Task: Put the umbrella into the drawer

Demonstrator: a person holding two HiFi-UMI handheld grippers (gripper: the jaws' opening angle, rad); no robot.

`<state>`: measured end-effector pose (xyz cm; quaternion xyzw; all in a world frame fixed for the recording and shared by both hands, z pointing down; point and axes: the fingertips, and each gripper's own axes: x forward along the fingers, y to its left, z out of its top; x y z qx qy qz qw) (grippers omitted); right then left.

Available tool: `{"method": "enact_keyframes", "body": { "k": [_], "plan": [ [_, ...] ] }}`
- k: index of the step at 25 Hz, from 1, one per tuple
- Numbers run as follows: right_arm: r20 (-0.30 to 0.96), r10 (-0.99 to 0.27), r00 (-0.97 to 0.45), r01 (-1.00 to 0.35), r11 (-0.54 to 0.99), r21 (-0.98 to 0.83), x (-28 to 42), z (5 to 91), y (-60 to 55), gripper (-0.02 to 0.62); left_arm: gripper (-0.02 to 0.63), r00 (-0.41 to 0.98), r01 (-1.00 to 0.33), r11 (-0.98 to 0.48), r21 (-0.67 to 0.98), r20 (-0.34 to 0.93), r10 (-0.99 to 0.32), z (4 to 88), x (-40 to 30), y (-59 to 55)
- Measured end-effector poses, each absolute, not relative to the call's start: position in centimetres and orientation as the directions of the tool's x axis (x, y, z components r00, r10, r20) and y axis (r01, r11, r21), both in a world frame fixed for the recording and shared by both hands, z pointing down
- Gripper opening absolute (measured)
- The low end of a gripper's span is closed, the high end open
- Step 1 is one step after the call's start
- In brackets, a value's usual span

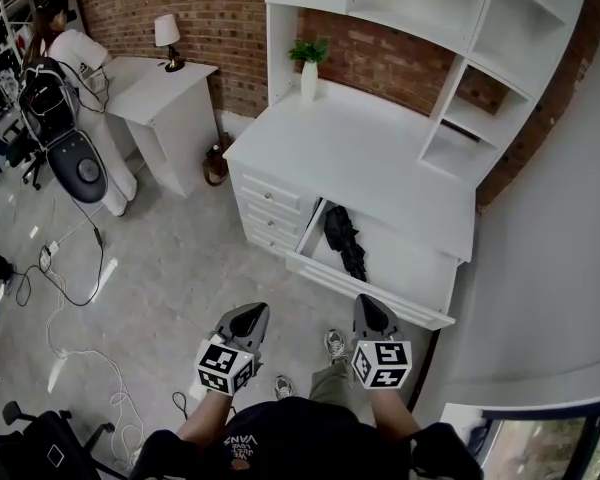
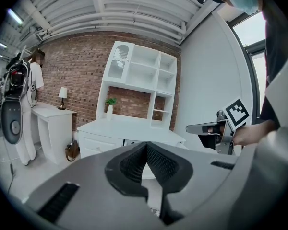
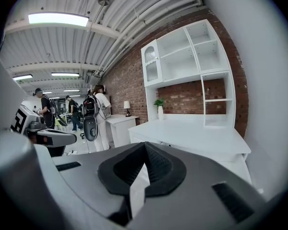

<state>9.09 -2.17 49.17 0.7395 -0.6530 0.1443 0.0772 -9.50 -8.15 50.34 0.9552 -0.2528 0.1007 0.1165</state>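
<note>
Umbrella [image 1: 344, 238] in open drawer [image 1: 405, 258]; shirt print [image 1: 242, 441] (upside down) seemingly illegible.

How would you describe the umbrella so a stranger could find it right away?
Find the white desk with shelves against the brick wall. Its wide drawer stands open, and the umbrella lies at the end next to the small drawers. It is folded, black, the only dark thing in that white drawer.
</note>
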Motion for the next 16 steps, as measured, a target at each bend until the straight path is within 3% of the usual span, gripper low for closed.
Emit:
{"method": "enact_keyframes", "body": {
  "k": [16],
  "plan": [
    [0.35, -0.931, 0.104, -0.988, -0.136, -0.068, 9.9, 50.6, -3.0, 0.0, 0.006, 0.845, -0.518, -0.835, 0.187, 0.262, -0.466, 51.7, -8.5, -9.5]
  ]
}}
